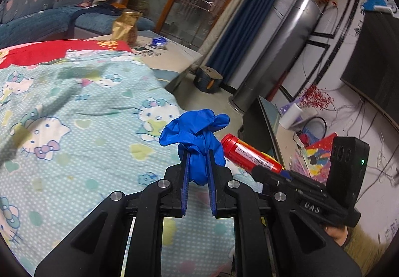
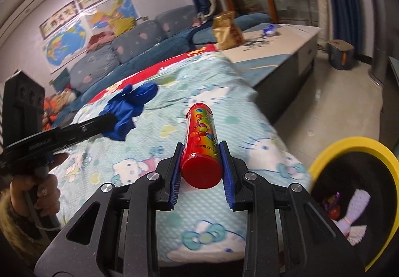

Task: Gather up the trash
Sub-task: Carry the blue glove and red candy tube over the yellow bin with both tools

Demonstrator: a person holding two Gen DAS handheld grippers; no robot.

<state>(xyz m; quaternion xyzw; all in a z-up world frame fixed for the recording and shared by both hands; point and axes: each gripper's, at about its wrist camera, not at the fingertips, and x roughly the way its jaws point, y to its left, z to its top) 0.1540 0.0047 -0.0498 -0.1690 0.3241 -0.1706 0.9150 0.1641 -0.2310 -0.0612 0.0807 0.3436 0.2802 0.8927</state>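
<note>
holding 2 pieces of trash at once, the person has both tongs loaded above the bed (image 2: 139,177) with the cartoon-cat sheet. the left tongs (image 1: 198,164) are pressed onto a crumpled blue glove (image 1: 197,134), which bunches up above the pads and hangs a little below them. the right tongs (image 2: 200,172) pinch a red candy tube (image 2: 200,142) across its body near the capped end, the tube pointing forward along the fingers.

a bin with a yellow rim (image 2: 324,157) sits just beside the right tongs, at the bed's edge, with some scraps already lying in its dark inside. my reading is that the step in hand is carrying these 2 items over to the bin.

to do it well, i would bring the tube across first, since it is nearest, and tip its front end down over the opening before letting the pads spread, so it slides in rather than rolling off the rim. the tube is smooth and round, so the grip should stay firm until it is fully over the hole. the glove is light and clingy; it may stick to a pad, so spread the left tongs wide well inside the rim.

farther off, a gold bag (image 2: 227,30) and a blue wrapper (image 2: 269,29) lie on the pale surface (image 2: 294,40) beyond the bed, likely next.
</note>
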